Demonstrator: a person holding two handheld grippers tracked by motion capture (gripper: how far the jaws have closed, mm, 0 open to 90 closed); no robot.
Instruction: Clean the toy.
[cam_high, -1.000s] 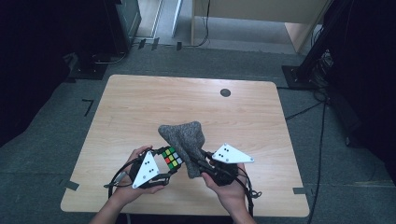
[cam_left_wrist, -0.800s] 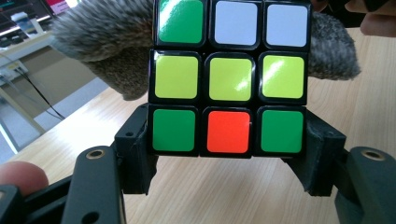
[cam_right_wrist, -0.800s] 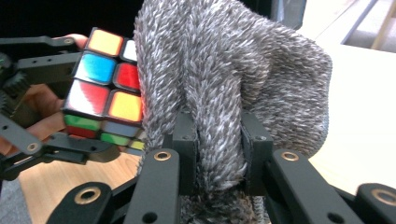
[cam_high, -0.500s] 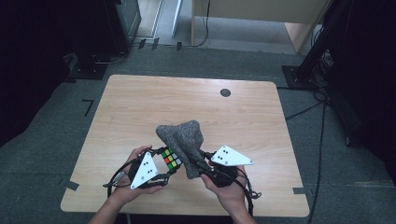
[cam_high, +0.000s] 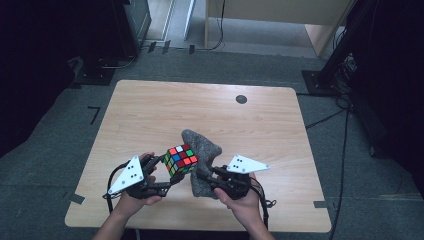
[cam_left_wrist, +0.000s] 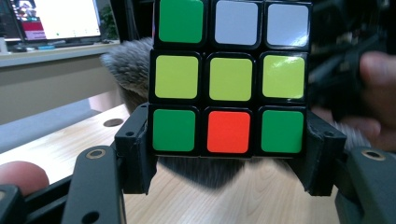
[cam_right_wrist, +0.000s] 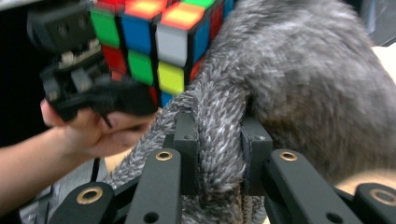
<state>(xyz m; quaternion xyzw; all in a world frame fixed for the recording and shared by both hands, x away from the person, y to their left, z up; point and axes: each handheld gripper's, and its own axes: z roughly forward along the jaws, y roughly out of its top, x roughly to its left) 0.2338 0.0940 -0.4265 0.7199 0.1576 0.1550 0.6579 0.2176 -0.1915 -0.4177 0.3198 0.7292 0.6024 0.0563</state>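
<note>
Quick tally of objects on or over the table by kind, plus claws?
Puzzle cube: 1, held in the left claw
Grey knitted cloth: 1, pinched in the right claw
Claws: 2
Total: 4

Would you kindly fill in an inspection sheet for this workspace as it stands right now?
Surface: wooden table, bare apart from a dark round spot.
Job's things: scrambled puzzle cube lifted beside a grey fuzzy pouch.
Clutter: nothing seen.
Grippers: left gripper shut on the cube's lower row; right gripper shut on a fold of the pouch.
Cables: black leads trail from the grippers.
Surroundings: grey carpet, black stand base, tape marks.
</note>
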